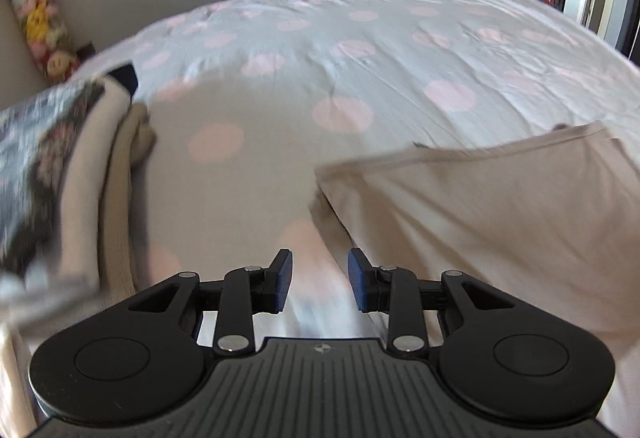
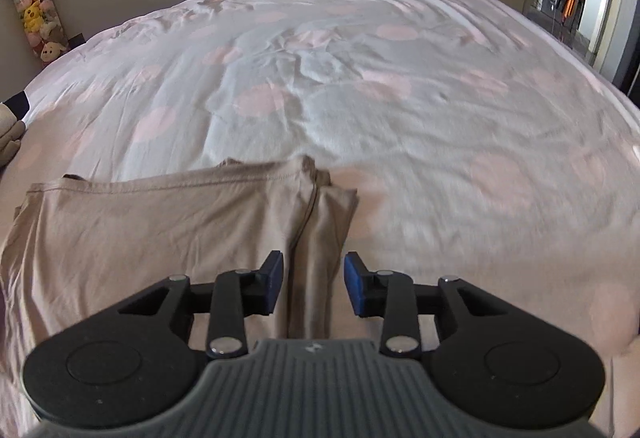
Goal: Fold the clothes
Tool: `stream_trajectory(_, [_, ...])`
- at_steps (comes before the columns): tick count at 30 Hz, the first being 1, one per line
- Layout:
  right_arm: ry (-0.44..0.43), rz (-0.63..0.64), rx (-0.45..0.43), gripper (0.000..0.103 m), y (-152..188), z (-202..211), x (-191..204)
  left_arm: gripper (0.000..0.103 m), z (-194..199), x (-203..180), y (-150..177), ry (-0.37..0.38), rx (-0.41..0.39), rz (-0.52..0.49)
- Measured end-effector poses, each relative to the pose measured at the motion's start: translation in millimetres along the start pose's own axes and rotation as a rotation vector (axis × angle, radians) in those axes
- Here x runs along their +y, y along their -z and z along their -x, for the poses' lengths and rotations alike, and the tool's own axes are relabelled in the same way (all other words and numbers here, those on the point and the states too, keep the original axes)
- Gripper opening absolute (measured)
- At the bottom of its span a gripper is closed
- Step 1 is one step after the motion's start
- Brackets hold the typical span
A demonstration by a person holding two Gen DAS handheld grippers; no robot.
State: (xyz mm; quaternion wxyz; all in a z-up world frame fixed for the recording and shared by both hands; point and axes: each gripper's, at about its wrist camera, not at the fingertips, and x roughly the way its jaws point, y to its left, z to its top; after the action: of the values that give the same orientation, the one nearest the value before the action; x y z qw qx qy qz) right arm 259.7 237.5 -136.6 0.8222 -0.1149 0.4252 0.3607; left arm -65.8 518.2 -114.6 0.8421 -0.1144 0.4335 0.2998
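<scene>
**Beige garment flat on the dotted bed, both grippers parted and empty**

A beige garment (image 2: 160, 230) lies spread on a bedcover (image 2: 360, 97) printed with pale pink dots. In the right wrist view it fills the lower left of the frame, its stitched hem running left to right across the middle, so the long axis sits roughly crosswise. A folded-in strip (image 2: 320, 238) runs from the hem down toward the camera — pointing straight at the gap between the fingers. The right gripper (image 2: 314, 284) hovers over that strip with its blue pads apart, gripping nothing.

In the left wrist view the same garment (image 1: 500, 217) occupies the lower right, one corner aimed toward centre frame. The left gripper (image 1: 320, 280) is likewise parted and empty, just beside that edge. A stack of folded clothes (image 1: 60, 177) sits at the left edge — blurred. Plush toys (image 2: 36, 9) hang in the upper left corner.
</scene>
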Motion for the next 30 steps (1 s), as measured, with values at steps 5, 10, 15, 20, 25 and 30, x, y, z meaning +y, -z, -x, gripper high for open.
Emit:
stream_trajectory(5, [-0.016, -0.118, 0.052, 0.044, 42, 29, -7, 0.034, 21, -11, 41, 0.079, 0.074, 0.129])
stream_trajectory(10, [-0.034, -0.225, 0.104, 0.045, 76, 50, -13, 0.043, 27, -17, 72, 0.077, 0.094, 0.217])
stream_trajectory(15, [-0.059, -0.291, 0.157, 0.045, 84, 41, -19, 0.044, 20, -17, 86, 0.085, 0.131, 0.277])
stream_trajectory(20, [-0.085, -0.358, 0.21, 0.046, 93, 32, -24, 0.044, 8, -22, 95, 0.086, 0.176, 0.3])
stream_trajectory(25, [-0.06, -0.309, 0.228, 0.045, 94, 29, -15, 0.043, 7, -30, 99, 0.062, 0.166, 0.259])
stream_trajectory(30, [-0.065, -0.253, 0.23, 0.012, 93, 28, -6, 0.005, 12, -41, 97, 0.081, 0.144, 0.197])
